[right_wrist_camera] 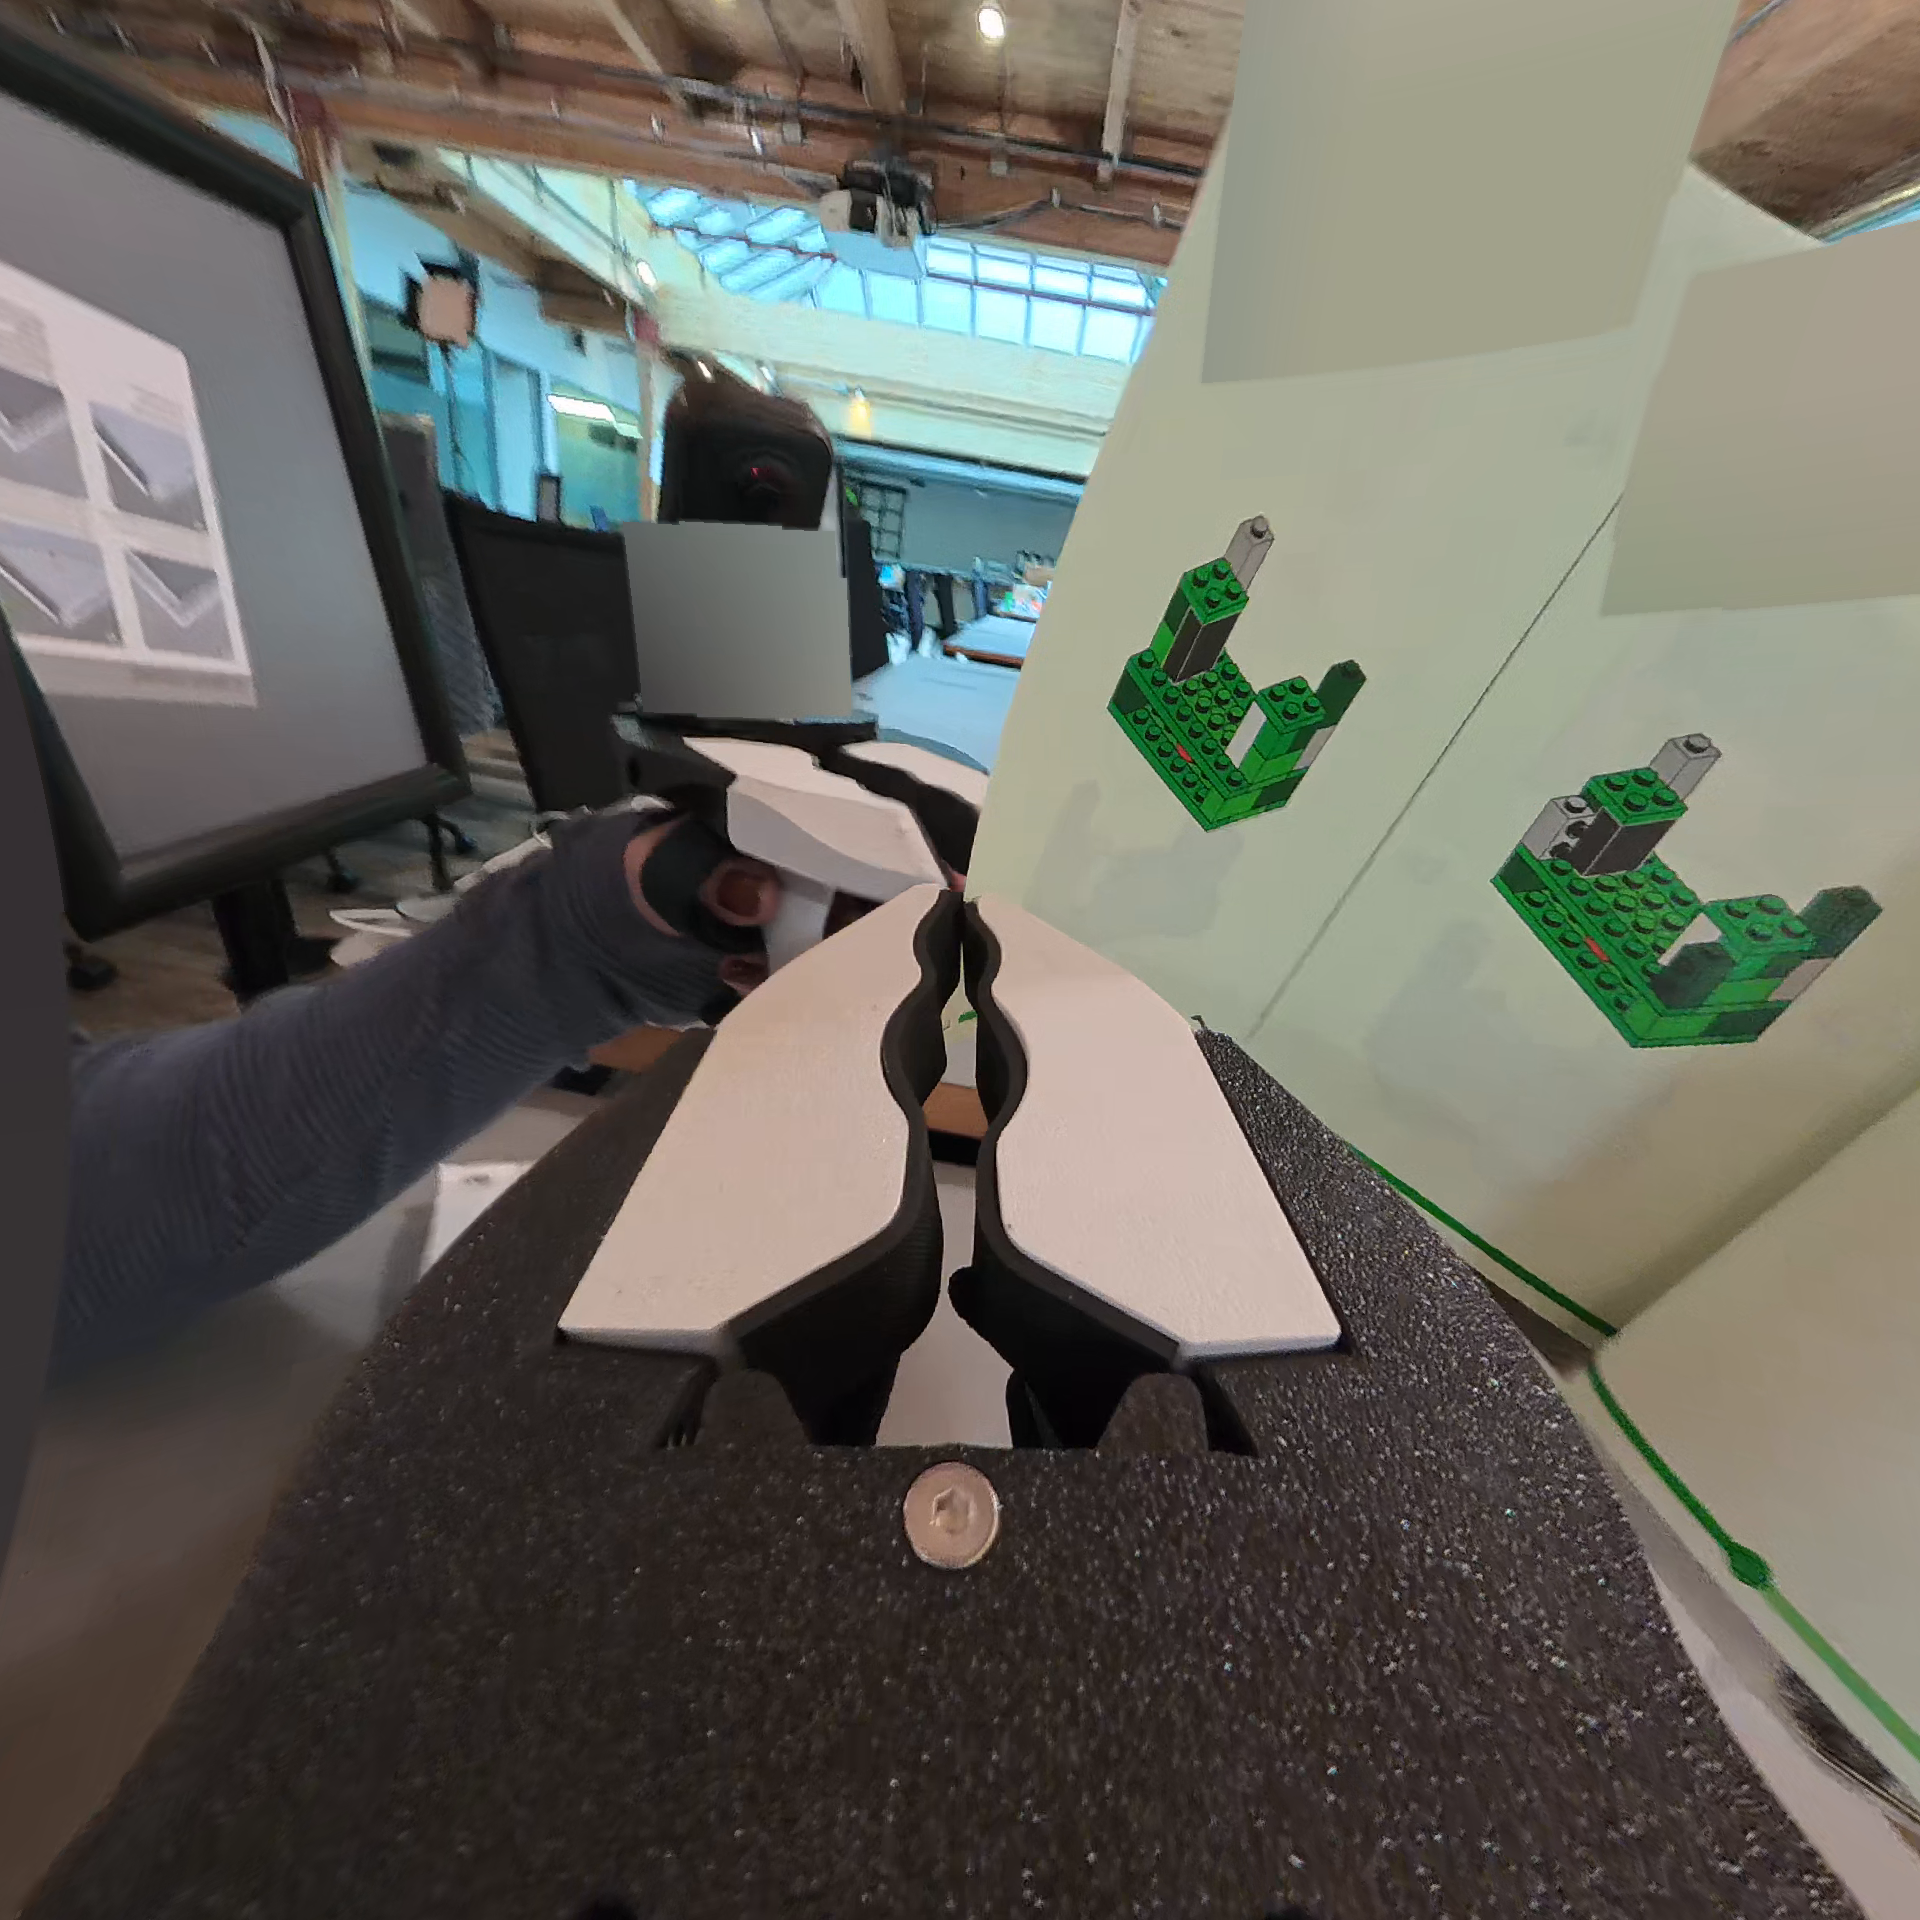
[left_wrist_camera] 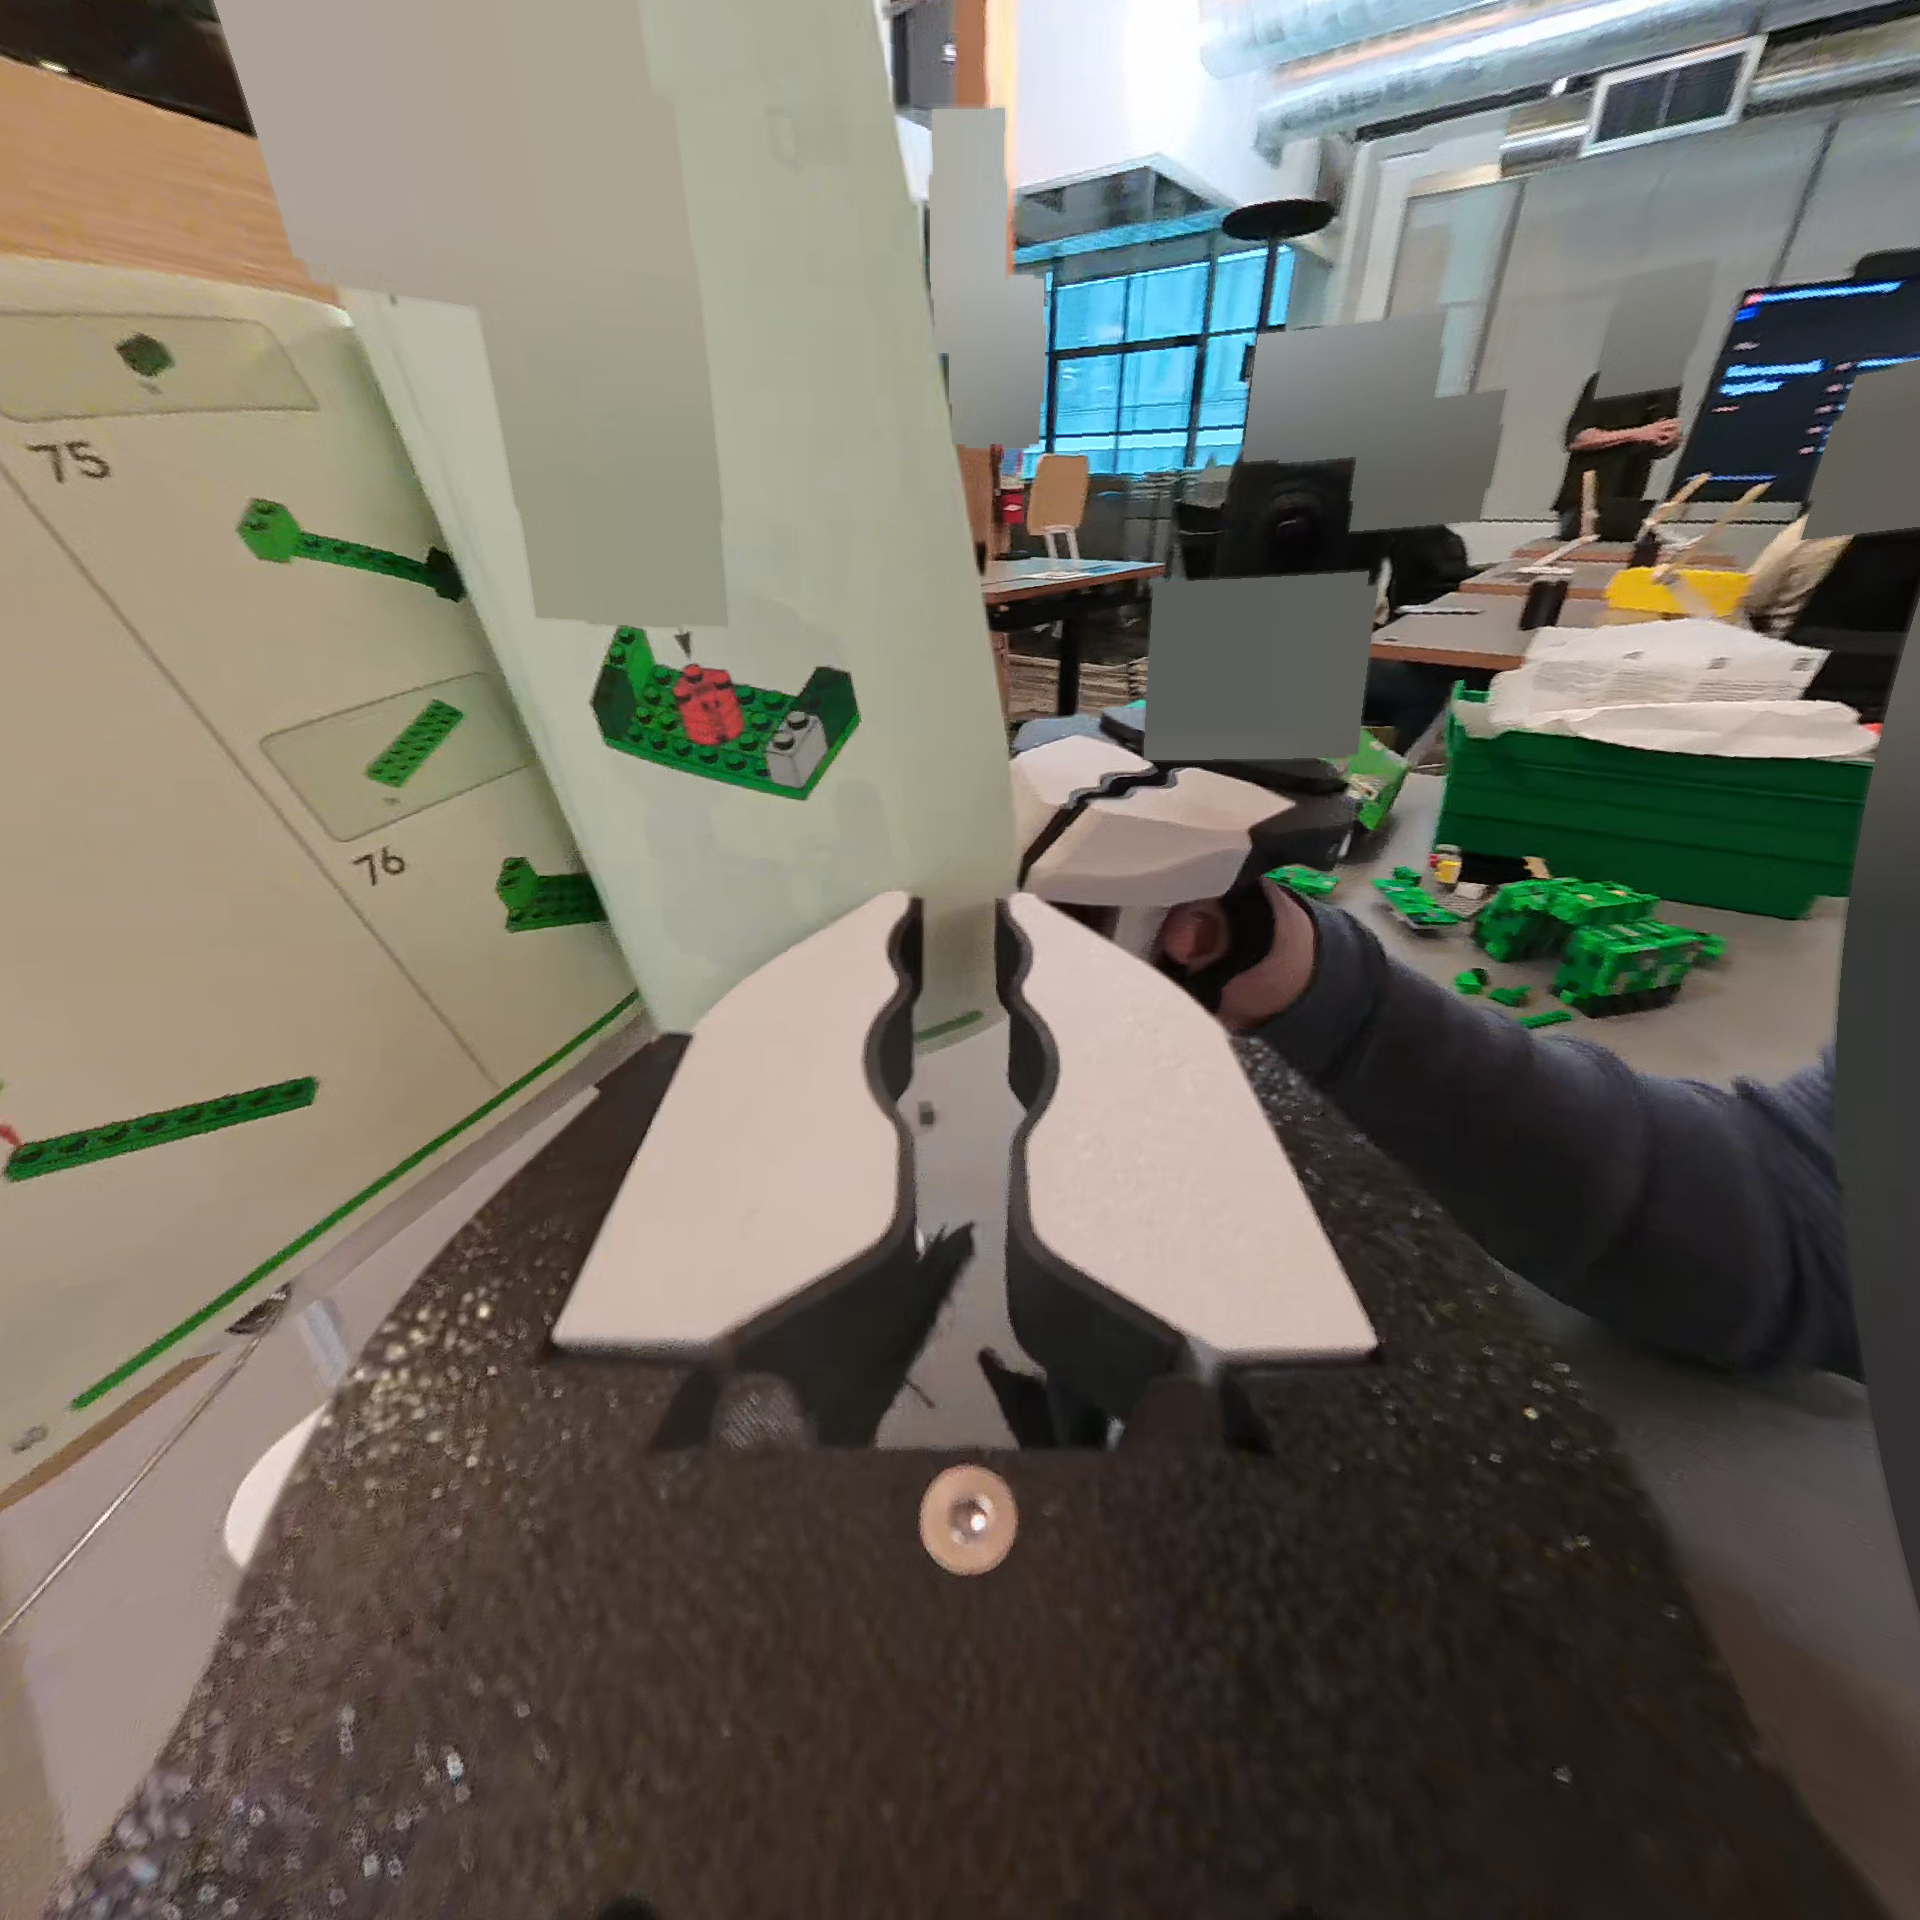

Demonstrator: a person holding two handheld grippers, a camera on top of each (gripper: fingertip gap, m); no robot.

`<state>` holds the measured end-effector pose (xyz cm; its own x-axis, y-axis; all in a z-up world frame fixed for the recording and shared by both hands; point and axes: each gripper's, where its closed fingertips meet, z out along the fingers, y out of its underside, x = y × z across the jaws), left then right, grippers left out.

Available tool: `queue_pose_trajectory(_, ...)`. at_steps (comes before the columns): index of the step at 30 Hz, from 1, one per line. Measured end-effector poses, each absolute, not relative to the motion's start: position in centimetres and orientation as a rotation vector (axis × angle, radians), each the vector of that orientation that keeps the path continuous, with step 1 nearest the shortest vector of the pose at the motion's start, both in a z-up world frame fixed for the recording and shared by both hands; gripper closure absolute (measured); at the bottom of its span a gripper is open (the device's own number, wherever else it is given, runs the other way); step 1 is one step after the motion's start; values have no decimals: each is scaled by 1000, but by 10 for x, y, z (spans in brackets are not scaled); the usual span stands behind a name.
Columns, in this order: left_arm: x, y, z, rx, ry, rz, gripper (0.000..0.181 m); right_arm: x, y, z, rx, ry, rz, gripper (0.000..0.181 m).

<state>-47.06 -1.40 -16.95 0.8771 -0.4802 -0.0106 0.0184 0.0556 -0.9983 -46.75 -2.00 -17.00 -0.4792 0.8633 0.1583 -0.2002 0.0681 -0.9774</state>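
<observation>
An open brick-building instruction booklet (left_wrist_camera: 156, 831) lies at the left, and one of its pale green pages (left_wrist_camera: 831, 468) stands upright. My left gripper (left_wrist_camera: 958, 925) has its jaws a narrow gap apart, tips at the page's lower edge, which shows in the gap. My right gripper (right_wrist_camera: 961, 920) is shut on the lower corner of the same page (right_wrist_camera: 1403, 623). From the left wrist view the right gripper (left_wrist_camera: 1049, 842) reaches in behind the page's right edge, held by a gloved hand. The left gripper (right_wrist_camera: 940, 831) shows in the right wrist view, just beyond the page's edge.
On the grey table (left_wrist_camera: 1558, 1507) sit a green brick model (left_wrist_camera: 1590, 935), loose green bricks (left_wrist_camera: 1496, 987) and a green crate (left_wrist_camera: 1642, 821) topped with white paper. A large monitor (right_wrist_camera: 208, 520) stands at the left. People and tables are far behind. Left and right tips are no more than a few centimetres apart.
</observation>
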Motion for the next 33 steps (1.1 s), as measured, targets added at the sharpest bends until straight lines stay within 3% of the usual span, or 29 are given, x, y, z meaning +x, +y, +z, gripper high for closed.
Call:
queue_pose_trajectory(3,-468,-12,-173,-1495,396,-396,161,-467,-24,-167,-697,-1463,1643,181)
queue_pose_trajectory(14,-456,-17,-171,-1442,430,-543,157,-469,-30,-164,-682,-1348,2081,181)
queue_pose_trajectory(33,-447,-20,-166,-1408,453,-602,156,-462,-33,-159,-599,-1283,2296,181)
